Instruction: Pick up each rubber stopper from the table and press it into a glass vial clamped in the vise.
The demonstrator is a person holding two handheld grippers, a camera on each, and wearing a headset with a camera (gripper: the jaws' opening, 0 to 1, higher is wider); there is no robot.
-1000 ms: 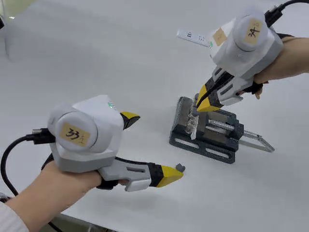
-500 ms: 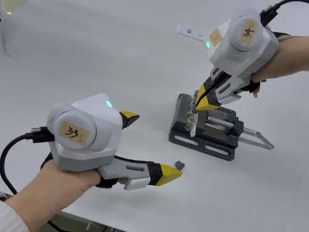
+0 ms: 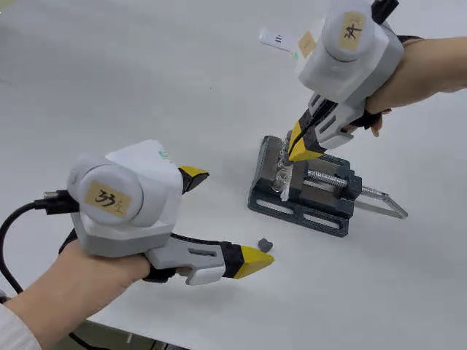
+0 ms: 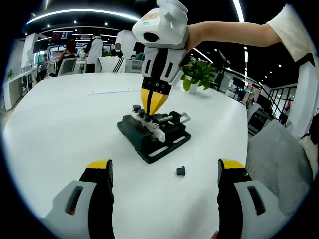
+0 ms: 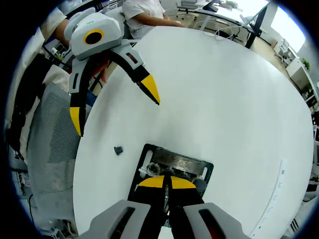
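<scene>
Yellow-tipped right gripper [image 3: 295,154] points steeply down over the vise [image 3: 292,211], jaws pressed together; left gripper [image 3: 232,216] lies level, jaws wide apart, near a loose stopper [image 3: 265,243].

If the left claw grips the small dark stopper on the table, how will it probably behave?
The stopper looks tiny beside the vise, so it is probably very light and easily knocked away. Being rubber, it likely squashes slightly; its short, stubby shape may tip.
</scene>
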